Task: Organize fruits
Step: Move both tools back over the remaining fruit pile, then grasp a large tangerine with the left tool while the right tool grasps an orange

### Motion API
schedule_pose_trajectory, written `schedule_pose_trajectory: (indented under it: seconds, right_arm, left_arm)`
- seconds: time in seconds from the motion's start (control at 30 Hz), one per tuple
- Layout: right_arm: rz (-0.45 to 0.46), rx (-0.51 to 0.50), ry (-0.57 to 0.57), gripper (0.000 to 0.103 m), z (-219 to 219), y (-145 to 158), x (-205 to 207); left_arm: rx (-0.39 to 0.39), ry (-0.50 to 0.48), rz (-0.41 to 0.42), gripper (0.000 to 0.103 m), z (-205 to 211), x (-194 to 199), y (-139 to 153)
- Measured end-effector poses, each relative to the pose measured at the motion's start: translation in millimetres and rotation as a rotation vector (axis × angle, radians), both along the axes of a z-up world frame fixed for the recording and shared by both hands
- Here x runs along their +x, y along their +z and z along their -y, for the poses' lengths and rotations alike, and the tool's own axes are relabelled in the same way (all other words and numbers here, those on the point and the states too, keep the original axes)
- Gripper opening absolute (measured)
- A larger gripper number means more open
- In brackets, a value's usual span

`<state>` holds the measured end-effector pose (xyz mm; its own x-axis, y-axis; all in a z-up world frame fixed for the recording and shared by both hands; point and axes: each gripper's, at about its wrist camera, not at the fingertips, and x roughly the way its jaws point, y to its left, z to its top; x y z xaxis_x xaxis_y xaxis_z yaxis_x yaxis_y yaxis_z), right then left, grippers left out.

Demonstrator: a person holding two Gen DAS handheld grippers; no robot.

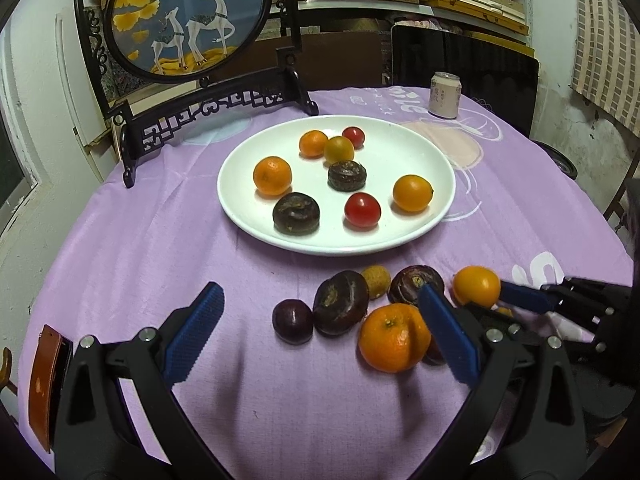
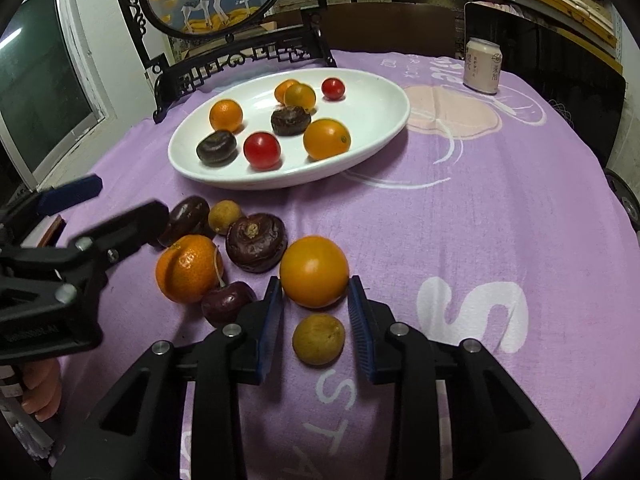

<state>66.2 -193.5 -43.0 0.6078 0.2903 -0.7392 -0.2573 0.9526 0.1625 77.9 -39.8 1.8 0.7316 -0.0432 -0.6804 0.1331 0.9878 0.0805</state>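
A smooth orange fruit (image 2: pixel 314 271) sits on the purple tablecloth (image 2: pixel 480 208), near the white plate (image 2: pixel 376 120), and the right gripper (image 2: pixel 316 292) squeezes it between its blue pads. A small yellow-brown fruit (image 2: pixel 318 339) lies just behind it, between the fingers. The left gripper (image 1: pixel 320 312) hangs wide open with nothing inside, beside a mandarin (image 1: pixel 394 338) and dark fruits.

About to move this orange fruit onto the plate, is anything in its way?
Nothing visible does: only bare cloth lies between the orange fruit and the white plate; the dark fruit sits off left.
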Motion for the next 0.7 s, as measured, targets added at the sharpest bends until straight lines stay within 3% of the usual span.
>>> schedule_pose_trajectory:
  seconds: [0.2, 0.33, 0.57, 0.67, 0.7]
  right_arm:
    - [0.045, 0.082, -0.079, 0.033, 29, 18, -2]
    - [0.058, 0.126, -0.105, 0.033, 41, 25, -3]
    - [0.054, 0.141, -0.088, 0.033, 40, 26, -4]
    - [0.050, 0.149, -0.089, 0.033, 41, 26, -3]
    - [0.051, 0.150, -0.089, 0.033, 41, 26, -3]
  left_arm:
    - [-0.034, -0.057, -0.093, 0.100, -12, -3, -18]
    - [-0.104, -0.108, -0.152, 0.099, -20, -8, -26]
    - [-0.133, -0.202, -0.148, 0.094, -6, -15, -27]
    - [-0.121, -0.234, -0.162, 0.079, 5, -10, -29]
    - [-0.131, -0.247, -0.186, 0.068, 9, -6, -32]
